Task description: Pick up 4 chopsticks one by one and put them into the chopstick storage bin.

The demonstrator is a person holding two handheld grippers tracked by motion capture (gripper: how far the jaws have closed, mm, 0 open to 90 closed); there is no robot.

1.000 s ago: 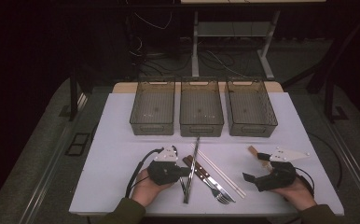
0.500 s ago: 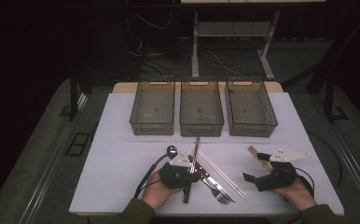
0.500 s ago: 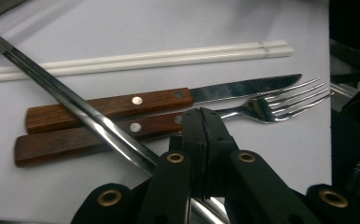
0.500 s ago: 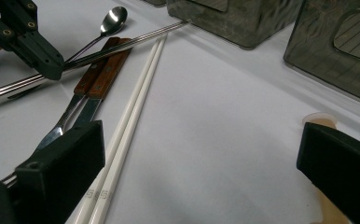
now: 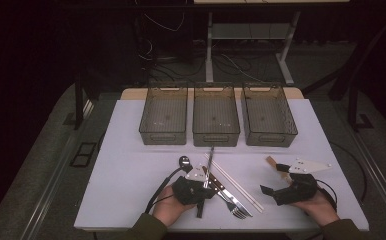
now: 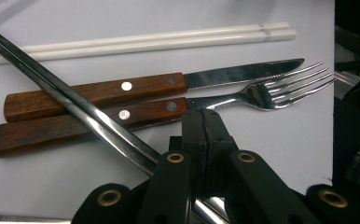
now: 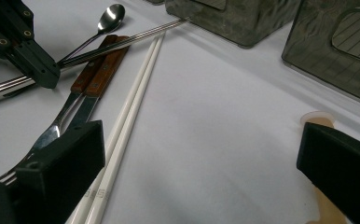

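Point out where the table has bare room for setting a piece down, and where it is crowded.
Bare: the white table left of the spoon, and the strip between the white chopsticks and the right gripper. Crowded: around the left gripper, where metal chopsticks, knife and fork overlap.

From my station the high view is coming through dim, with the white table (image 5: 131, 175) catching most of the light and the room around it sinking into near black. The left gripper view is looking sharp and evenly lit, glare streaking along the metal rod (image 6: 66, 98) and the fork (image 6: 285, 86), while the black jaws at the bottom are going soft. In the right gripper view the jaws are blurring up close, and the bins (image 7: 243, 18) are distorting towards the edge.
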